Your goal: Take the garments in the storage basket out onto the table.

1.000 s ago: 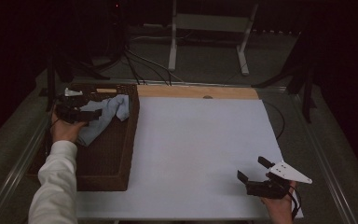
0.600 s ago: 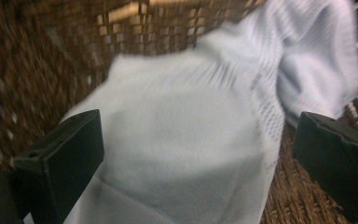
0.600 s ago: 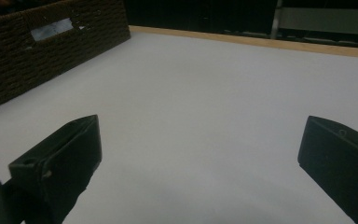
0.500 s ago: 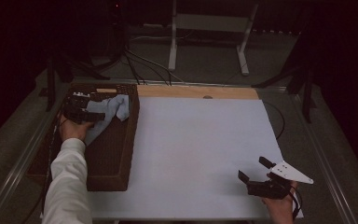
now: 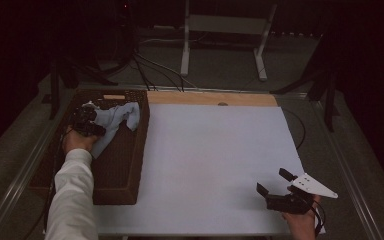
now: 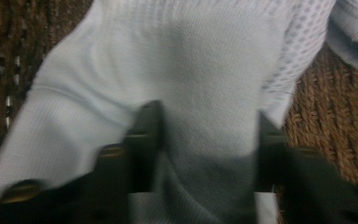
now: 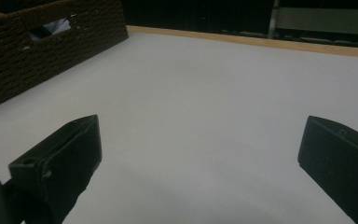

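Note:
A pale blue knitted cloth [image 5: 121,116] lies crumpled at the far end of a dark brown woven basket [image 5: 125,172] on the table's left. My left gripper [image 5: 87,123] is down in the basket on the cloth. Its jaws have just been closing, and in the left gripper view the left gripper [image 6: 207,117] pinches a raised fold of the cloth [image 6: 191,56] between its black jaws. My right gripper [image 5: 272,181] rests near the table's front right corner. In its own view the right gripper [image 7: 200,126] stands open over the bare white surface with nothing between the jaws.
The white tabletop [image 5: 215,145] stretches between the basket and the right gripper, with a wooden strip [image 5: 210,98] along its far edge. In the right gripper view the basket's wall [image 7: 51,42] rises at the upper left. Stand legs and cables sit in the dark beyond the table.
The left hand has moved farther into the basket and down onto the cloth, and its jaws have closed on a fold. The right gripper has stayed in place.

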Available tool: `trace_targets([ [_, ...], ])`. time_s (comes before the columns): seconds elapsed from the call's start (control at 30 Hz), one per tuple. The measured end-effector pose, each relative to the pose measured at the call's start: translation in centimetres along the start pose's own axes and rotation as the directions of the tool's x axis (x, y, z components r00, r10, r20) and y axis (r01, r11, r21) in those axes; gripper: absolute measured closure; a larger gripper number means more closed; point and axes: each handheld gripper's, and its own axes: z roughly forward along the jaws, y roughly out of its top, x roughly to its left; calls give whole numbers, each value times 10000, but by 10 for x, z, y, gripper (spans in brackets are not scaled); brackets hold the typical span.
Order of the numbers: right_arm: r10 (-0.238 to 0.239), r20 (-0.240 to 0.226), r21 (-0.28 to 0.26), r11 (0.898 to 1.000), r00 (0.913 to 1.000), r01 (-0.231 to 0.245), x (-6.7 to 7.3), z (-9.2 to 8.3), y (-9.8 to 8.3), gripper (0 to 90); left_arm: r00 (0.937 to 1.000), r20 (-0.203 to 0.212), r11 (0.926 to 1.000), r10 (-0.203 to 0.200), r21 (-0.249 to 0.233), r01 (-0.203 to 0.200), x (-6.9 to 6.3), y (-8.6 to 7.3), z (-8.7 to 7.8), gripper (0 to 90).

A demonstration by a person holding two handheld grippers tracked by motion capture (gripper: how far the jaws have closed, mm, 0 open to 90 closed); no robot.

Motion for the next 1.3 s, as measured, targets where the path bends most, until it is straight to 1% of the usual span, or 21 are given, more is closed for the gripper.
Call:
trace_targets([
  [0.07,26,12,-9,10000,10000,-26,0,-1,0,0,9999,88,9999,147,-25,-147,1,0,-5,718],
  [0.13,35,3,-33,10000,10000,-35,-1,-1,0,0,9997,207,9998,109,-153,-106,3,-1,-12,742],
  [0.2,41,4,-20,10000,10000,-41,0,-1,0,0,9995,328,9995,46,-301,-36,5,-3,-18,753],
  [0.23,41,4,-20,10000,10000,-41,0,-1,0,0,9995,328,9995,46,-301,-36,5,-3,-18,756],
  [0.3,42,-1,-24,10000,10000,-42,0,-1,0,0,9988,494,9986,9,-536,18,7,-7,-27,757],
  [0.33,42,-1,-24,10000,10000,-42,0,-1,0,0,9988,494,9986,9,-536,18,7,-7,-27,758],
  [0.4,51,-10,-26,10000,10000,-51,1,-1,0,0,9984,556,9973,-33,-728,74,7,-10,-34,759],
  [0.43,60,-16,-28,10000,10000,-60,1,-1,0,0,9970,762,9950,-165,-971,239,8,-13,-39,759],
  [0.47,65,-32,-32,10000,10000,-65,1,-1,0,0,9964,830,9940,-165,-1065,253,8,-15,-41,759],
  [0.7,-51,-74,-6,10000,10000,51,4,0,0,0,9944,1050,9854,-114,-1680,290,4,-23,-55,760],
  [0.8,-47,-64,11,10000,10000,47,3,0,0,0,9922,1229,9791,-211,-1981,453,4,-25,-62,760],
  [0.83,-27,-53,51,10000,10000,27,3,0,0,0,9901,1376,9753,-285,-2133,577,5,-25,-65,760],
  [0.87,-60,-60,59,10000,10000,60,3,0,0,0,9869,1569,9699,-375,-2323,738,6,-26,-69,761],
  [0.93,-78,-86,56,10000,9999,78,3,0,0,0,9797,1961,9603,-427,-2624,944,6,-27,-75,761],
  [0.97,-85,-86,77,9999,9999,86,4,0,0,0,9782,2034,9571,-409,-2730,968,5,-27,-78,761],
  [1.1,-81,-46,203,9998,10000,82,5,0,1,0,9794,2011,9526,-165,-2946,766,1,-27,-88,761],
  [1.2,50,-103,222,9997,9999,-48,5,-1,2,0,9776,2096,9486,-178,-3053,827,1,-27,-92,761],
  [1.3,125,-142,186,9998,9998,-122,4,-1,2,0,9780,2081,9474,-154,-3098,808,1,-28,-94,761],
])
